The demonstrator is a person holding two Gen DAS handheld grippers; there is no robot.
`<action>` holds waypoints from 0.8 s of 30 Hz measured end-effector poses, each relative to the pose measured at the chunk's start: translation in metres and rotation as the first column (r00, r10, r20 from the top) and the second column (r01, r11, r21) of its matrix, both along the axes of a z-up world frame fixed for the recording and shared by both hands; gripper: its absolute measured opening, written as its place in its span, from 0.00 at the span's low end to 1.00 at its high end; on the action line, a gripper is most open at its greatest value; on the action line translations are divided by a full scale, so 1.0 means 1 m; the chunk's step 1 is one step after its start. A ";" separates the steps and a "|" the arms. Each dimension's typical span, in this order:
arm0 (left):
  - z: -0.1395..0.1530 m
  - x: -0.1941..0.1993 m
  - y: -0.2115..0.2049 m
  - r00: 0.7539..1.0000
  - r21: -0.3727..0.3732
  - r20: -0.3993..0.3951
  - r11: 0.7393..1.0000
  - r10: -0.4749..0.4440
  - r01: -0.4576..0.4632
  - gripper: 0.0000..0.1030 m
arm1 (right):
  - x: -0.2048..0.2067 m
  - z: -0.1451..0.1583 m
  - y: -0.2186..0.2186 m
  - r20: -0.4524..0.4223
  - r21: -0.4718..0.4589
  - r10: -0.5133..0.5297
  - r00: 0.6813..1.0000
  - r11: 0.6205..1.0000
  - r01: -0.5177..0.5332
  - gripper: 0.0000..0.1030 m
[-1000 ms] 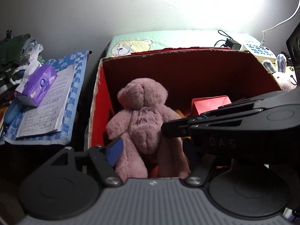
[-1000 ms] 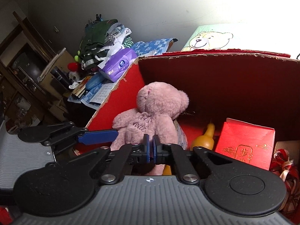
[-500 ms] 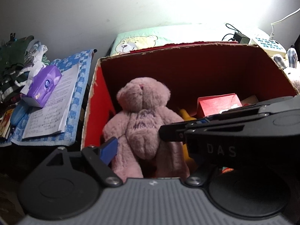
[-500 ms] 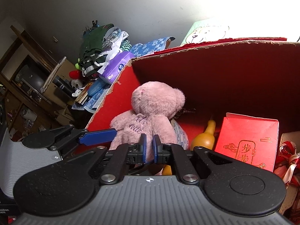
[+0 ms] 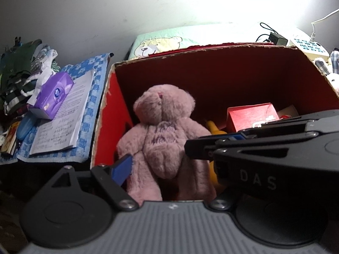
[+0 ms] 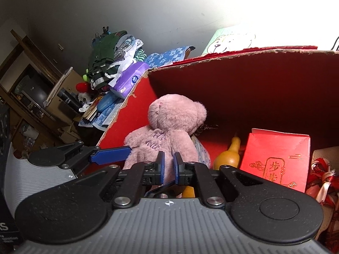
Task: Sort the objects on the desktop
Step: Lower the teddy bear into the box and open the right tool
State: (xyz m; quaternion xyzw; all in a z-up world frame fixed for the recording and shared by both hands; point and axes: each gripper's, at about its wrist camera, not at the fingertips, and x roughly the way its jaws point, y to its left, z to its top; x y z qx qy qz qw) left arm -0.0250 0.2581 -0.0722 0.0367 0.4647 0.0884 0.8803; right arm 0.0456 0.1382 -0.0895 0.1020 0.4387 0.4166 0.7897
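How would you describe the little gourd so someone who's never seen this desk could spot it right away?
Find the big red cardboard box with the torn rim. Inside, a pink teddy bear sits at the left and a red gift box with gold characters at the right. The gourd stands between them: small, smooth, yellow-orange and pear-shaped with a narrow neck, the only yellow thing there.

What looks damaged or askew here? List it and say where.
The red cardboard box has a ragged, torn top rim, worst along its left edge. Beside it, the purple tissue pack lies tilted across loose papers. The pink teddy bear sits upright inside the box. Nothing looks spilled.
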 end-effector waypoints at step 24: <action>-0.003 0.008 -0.007 0.997 0.052 -0.063 0.997 0.052 -0.048 0.87 | -0.014 0.003 -0.035 0.032 -0.032 -0.185 0.982 0.982 0.186 0.24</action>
